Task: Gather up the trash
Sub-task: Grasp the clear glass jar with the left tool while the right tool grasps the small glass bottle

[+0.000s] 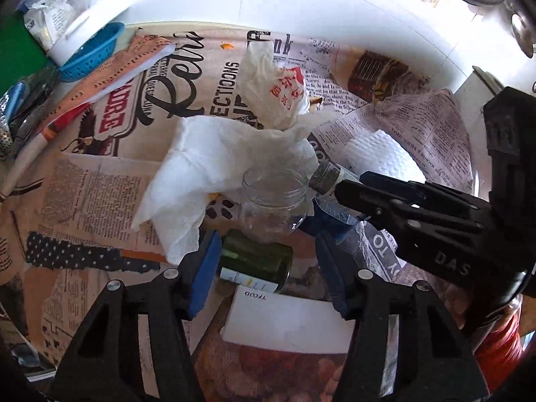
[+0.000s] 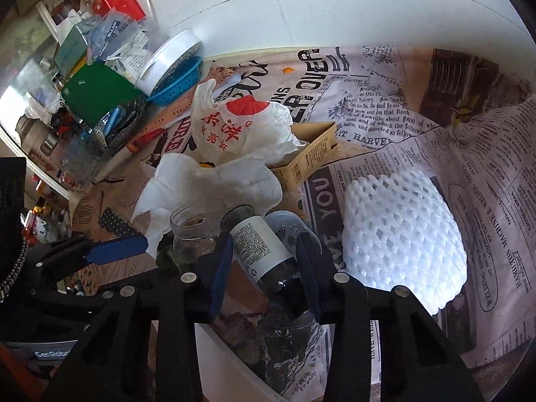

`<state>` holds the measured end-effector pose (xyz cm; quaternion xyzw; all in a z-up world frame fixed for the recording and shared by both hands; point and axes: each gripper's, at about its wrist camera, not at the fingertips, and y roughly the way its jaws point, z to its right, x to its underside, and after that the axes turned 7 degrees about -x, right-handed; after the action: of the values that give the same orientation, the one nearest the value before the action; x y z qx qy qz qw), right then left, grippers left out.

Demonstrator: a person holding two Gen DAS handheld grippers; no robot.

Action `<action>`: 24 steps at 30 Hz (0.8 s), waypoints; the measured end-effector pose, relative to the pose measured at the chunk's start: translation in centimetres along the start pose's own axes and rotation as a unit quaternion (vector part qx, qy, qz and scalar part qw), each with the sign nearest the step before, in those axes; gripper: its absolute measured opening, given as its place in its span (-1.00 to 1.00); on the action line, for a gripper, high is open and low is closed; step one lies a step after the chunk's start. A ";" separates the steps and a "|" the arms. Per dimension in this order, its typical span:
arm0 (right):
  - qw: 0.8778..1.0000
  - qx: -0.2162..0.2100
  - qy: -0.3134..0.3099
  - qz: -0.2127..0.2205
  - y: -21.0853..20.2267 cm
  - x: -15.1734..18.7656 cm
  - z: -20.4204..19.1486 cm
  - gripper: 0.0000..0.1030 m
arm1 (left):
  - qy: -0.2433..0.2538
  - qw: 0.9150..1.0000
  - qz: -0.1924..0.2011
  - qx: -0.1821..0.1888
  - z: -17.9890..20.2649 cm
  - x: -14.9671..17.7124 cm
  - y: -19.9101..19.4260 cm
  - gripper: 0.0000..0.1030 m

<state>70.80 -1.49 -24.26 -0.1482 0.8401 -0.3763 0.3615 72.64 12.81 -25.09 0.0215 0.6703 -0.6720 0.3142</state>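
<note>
Here the right gripper [image 2: 264, 264] clasps a dark bottle [image 2: 259, 246] between its pads, seemingly to lift it as trash, while the left gripper [image 1: 264, 264] hangs spread around a green bottle [image 1: 256, 264] below a jar [image 1: 274, 201].

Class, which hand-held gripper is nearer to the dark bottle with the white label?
Right. The right hand-held gripper straddles the dark bottle; the left hand-held gripper sits beside it, around a green bottle.
</note>
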 end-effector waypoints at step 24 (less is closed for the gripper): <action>0.997 0.025 0.056 0.043 -4.6 1.6 1.9 -0.50 | -0.004 0.999 -0.018 0.047 2.2 -2.7 6.0 0.07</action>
<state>70.96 -6.46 -22.52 -0.0815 0.8549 -0.3887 0.3337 78.34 12.42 -28.94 0.0213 0.6369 -0.7085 0.3033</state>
